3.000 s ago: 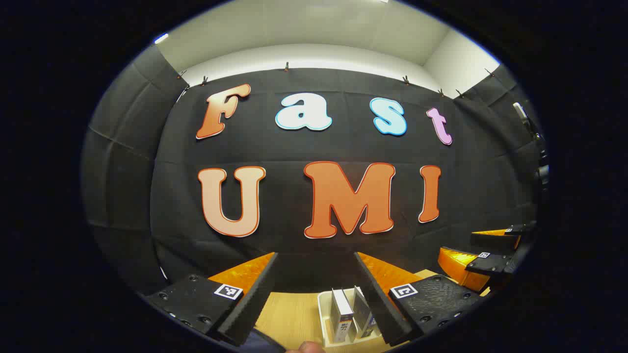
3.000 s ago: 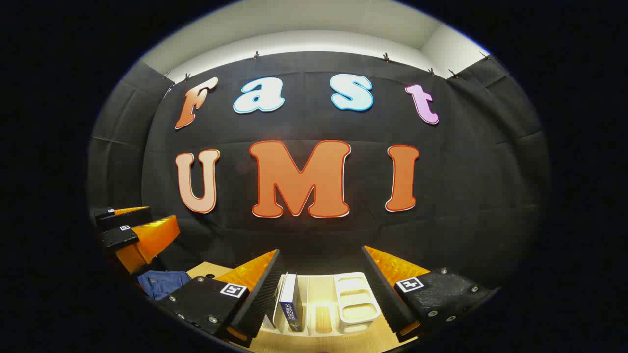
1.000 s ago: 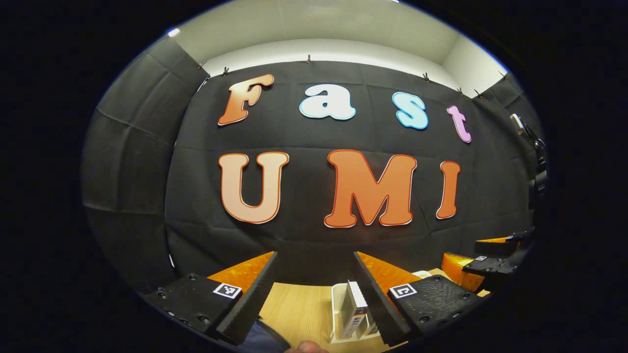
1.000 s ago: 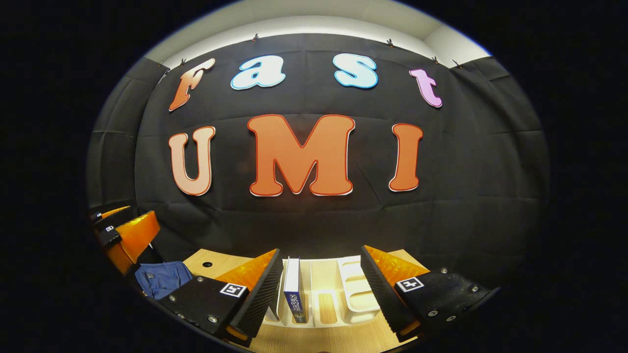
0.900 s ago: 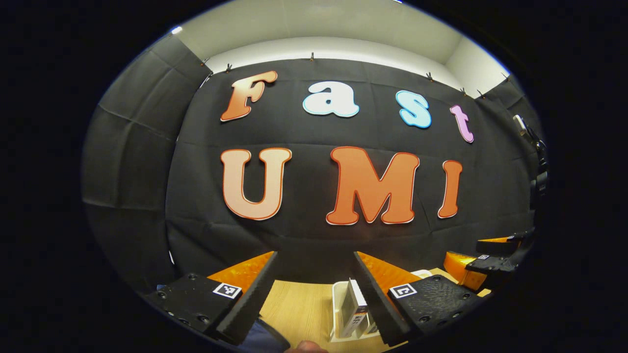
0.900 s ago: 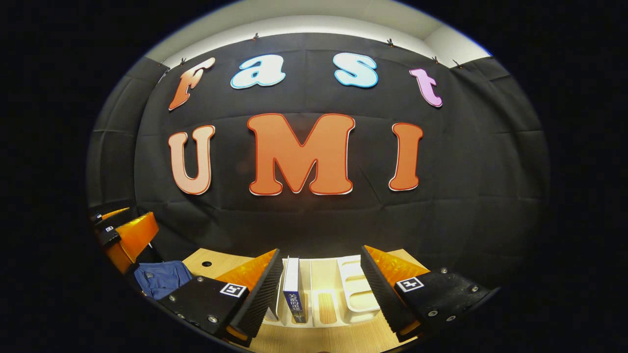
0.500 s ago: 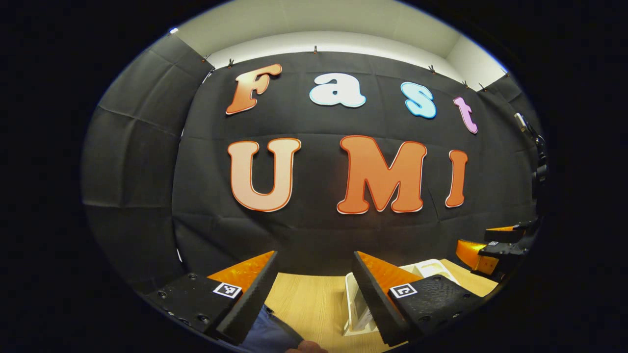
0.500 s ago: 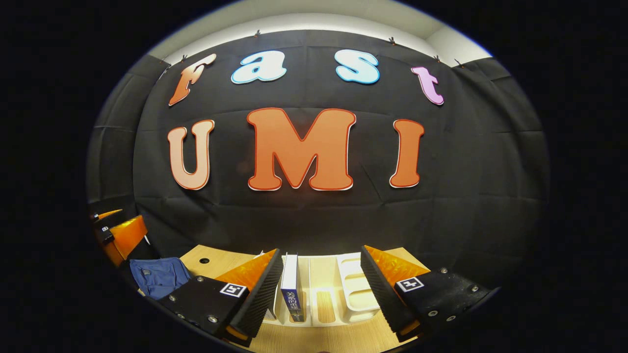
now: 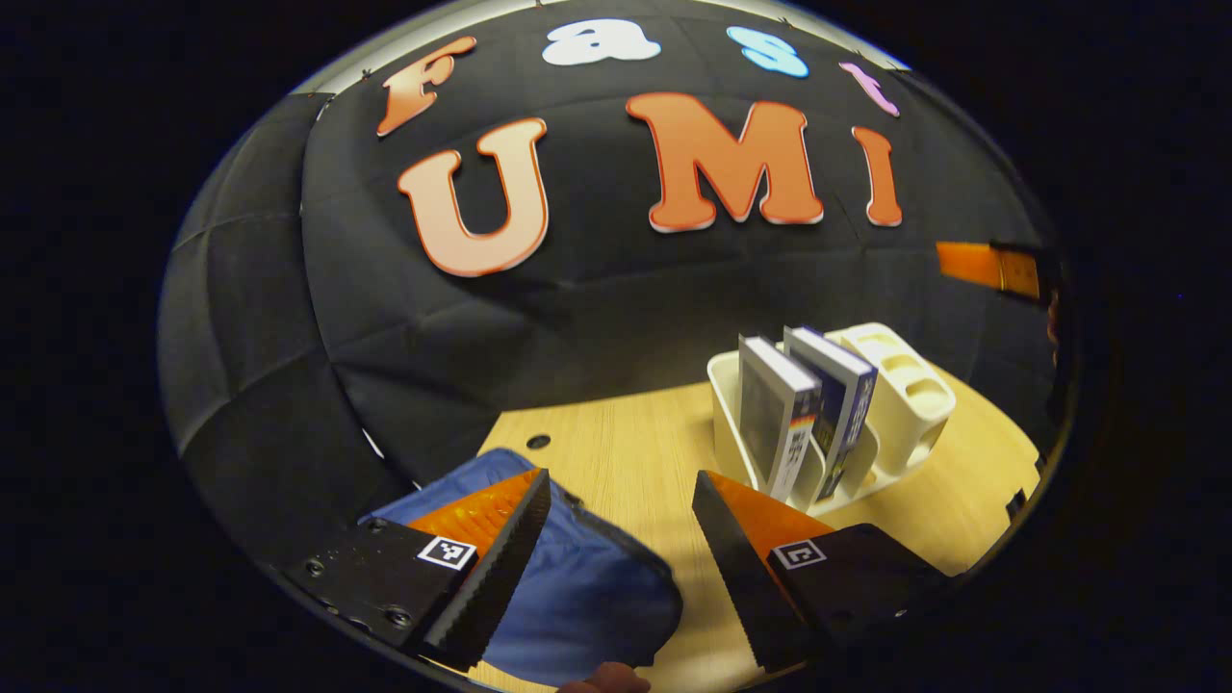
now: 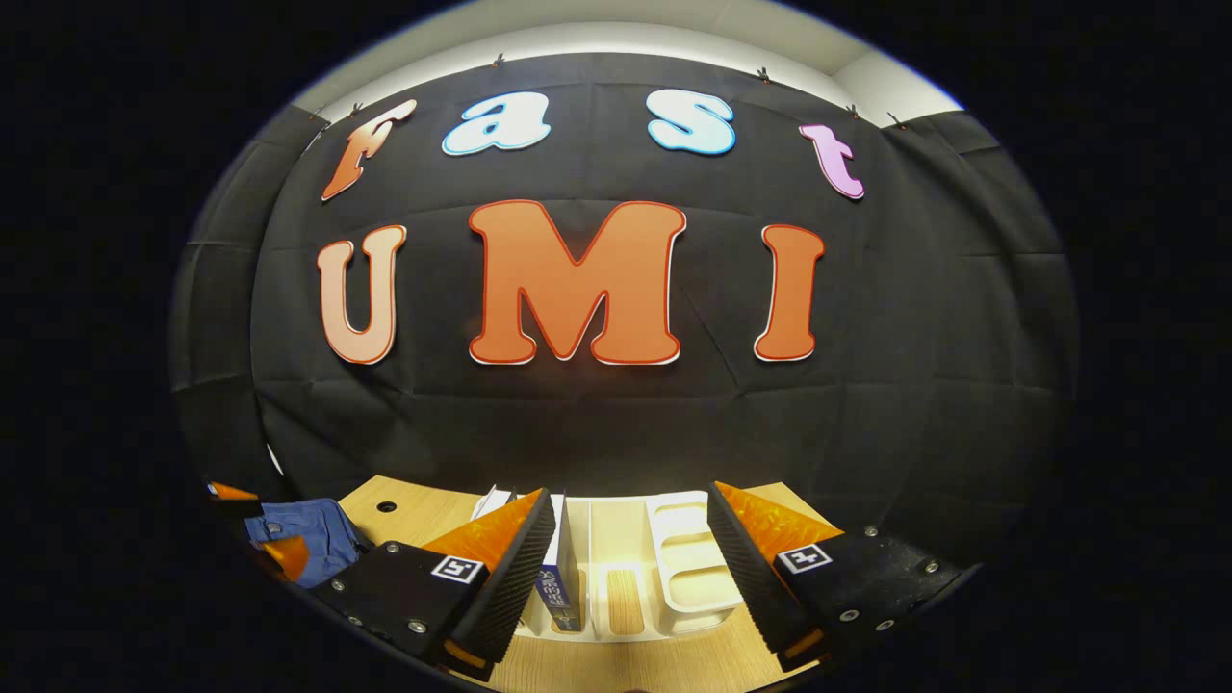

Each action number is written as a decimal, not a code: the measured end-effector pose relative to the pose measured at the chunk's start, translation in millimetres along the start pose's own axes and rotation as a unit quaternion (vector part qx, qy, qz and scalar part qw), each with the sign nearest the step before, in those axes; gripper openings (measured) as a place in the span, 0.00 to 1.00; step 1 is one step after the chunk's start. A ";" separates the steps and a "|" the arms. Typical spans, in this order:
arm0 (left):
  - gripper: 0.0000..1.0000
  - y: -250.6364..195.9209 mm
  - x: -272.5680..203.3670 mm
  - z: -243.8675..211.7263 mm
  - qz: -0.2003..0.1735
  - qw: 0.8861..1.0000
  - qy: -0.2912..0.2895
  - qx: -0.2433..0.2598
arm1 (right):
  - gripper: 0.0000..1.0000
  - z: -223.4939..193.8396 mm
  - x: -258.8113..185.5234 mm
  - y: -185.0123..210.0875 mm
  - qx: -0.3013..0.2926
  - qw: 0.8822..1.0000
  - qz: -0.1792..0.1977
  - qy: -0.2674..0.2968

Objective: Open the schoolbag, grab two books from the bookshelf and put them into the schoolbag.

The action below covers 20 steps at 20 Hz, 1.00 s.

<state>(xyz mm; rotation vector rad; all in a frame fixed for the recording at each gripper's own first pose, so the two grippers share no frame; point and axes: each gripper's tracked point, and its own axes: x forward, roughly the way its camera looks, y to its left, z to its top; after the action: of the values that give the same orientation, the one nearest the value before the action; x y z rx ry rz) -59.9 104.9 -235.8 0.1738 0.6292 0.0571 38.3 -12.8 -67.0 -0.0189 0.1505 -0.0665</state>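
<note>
On the wooden table (image 9: 616,452), largest first: we're looking at the blue schoolbag (image 9: 577,587), a slack heap of cloth right under the left gripper (image 9: 616,568). We judge it soft and light, so it should fold and slide rather than hold shape; the sensible hold is a zip pull or a raised edge of the flap, though we can't make out a zip from here. The left gripper's fingers stand wide apart with nothing between them, one finger over the bag's cloth, the other over bare table just beside it.

Next down in size, the white bookshelf (image 9: 905,404), well apart from the bag, off to the right in the left gripper view. Two books (image 9: 804,409) stand upright in it, leaning together (stiff, fairly light, smooth-covered we'd guess, so take them across the covers near the top edge).

Over to the right gripper (image 10: 630,568): it hangs straight in front of the bookshelf (image 10: 674,568), fingers apart and empty, with a blue-spined book (image 10: 556,577) just inside its left finger. The bag (image 10: 298,539) sits far off to that view's left, with the left gripper's fingers beside it.
</note>
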 end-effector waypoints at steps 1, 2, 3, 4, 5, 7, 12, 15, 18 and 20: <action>0.96 -0.4 7.0 -16.5 0.000 1.000 0.022 0.004 | 0.95 -1.9 1.7 -4.3 0.002 1.000 -0.004 0.002; 0.96 -0.8 11.0 -29.5 0.000 0.999 0.037 0.002 | 0.95 -4.6 3.7 -9.3 0.003 1.000 -0.009 0.005; 0.96 -1.1 11.9 -42.6 -0.001 0.999 0.052 0.001 | 0.95 -6.0 5.4 -14.0 0.003 1.000 -0.013 0.006; 0.96 0.4 14.6 -52.1 0.002 0.998 0.062 0.005 | 0.95 -8.0 7.6 -18.7 0.003 1.000 -0.017 0.008; 0.96 0.9 14.1 -59.9 0.002 0.997 0.072 0.012 | 0.95 -9.8 9.7 -22.3 0.003 1.000 -0.020 0.010; 0.96 4.3 14.6 -75.2 0.004 0.996 0.087 0.027 | 0.95 -11.1 14.0 -31.5 0.004 1.000 -0.029 0.012; 0.96 -14.9 19.2 -105.5 -0.006 0.990 0.125 0.066 | 0.95 -12.5 22.8 -58.1 0.003 0.998 -0.055 0.013; 0.96 -29.2 20.1 -132.1 -0.007 0.981 0.166 0.096 | 0.95 -18.0 25.7 -70.4 0.003 0.998 -0.067 0.018; 0.95 -35.6 24.3 -158.9 0.002 0.969 0.201 0.146 | 0.95 -25.4 26.4 -76.9 -0.001 0.997 -0.074 0.025; 0.94 -41.0 26.9 -173.0 0.004 0.961 0.212 0.176 | 0.95 -29.5 25.3 -78.4 -0.002 0.997 -0.073 0.030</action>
<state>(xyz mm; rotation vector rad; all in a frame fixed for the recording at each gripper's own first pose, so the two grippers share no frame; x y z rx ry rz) -140.3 92.4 -396.2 0.5182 1.0668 -0.0114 53.8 -93.1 -98.1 -0.0326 0.2097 -0.2122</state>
